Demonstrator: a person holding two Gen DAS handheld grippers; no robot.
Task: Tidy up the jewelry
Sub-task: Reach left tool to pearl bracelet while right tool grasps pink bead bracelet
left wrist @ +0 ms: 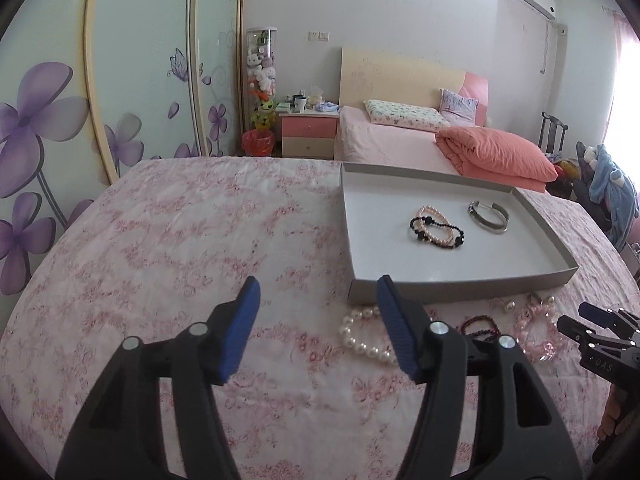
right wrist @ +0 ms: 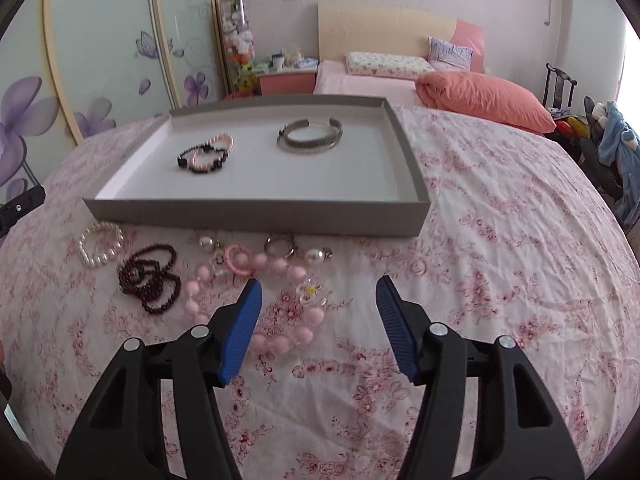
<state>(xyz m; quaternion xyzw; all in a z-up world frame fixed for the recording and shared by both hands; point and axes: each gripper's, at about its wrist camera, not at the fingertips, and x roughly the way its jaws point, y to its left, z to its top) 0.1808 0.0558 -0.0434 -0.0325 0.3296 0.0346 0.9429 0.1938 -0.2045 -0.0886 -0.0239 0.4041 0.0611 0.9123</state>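
Note:
A grey box lid [right wrist: 256, 216] [left wrist: 460, 282] lies on the floral cloth. In it lie a black and pink bead bracelet pair [right wrist: 206, 154] [left wrist: 436, 228] and a silver bangle [right wrist: 310, 136] [left wrist: 489, 216]. In front of it lie a white pearl bracelet [right wrist: 100, 245] [left wrist: 362, 334], a dark red bead bracelet [right wrist: 150, 276] [left wrist: 480, 326], a pink bead bracelet [right wrist: 288, 320], a pink ring [right wrist: 238, 261], a metal ring [right wrist: 280, 246] and pearl earrings [right wrist: 208, 243]. My left gripper [left wrist: 318, 292] is open and empty, left of the pearl bracelet. My right gripper [right wrist: 318, 292] is open and empty over the pink beads.
The cloth-covered surface [right wrist: 500, 260] stretches right and left of the box lid. Beyond it stand a bed with an orange quilt [right wrist: 480, 94], a pink nightstand [left wrist: 308, 134], a wardrobe with purple flowers [left wrist: 48, 128] and a chair with clothes [right wrist: 608, 140].

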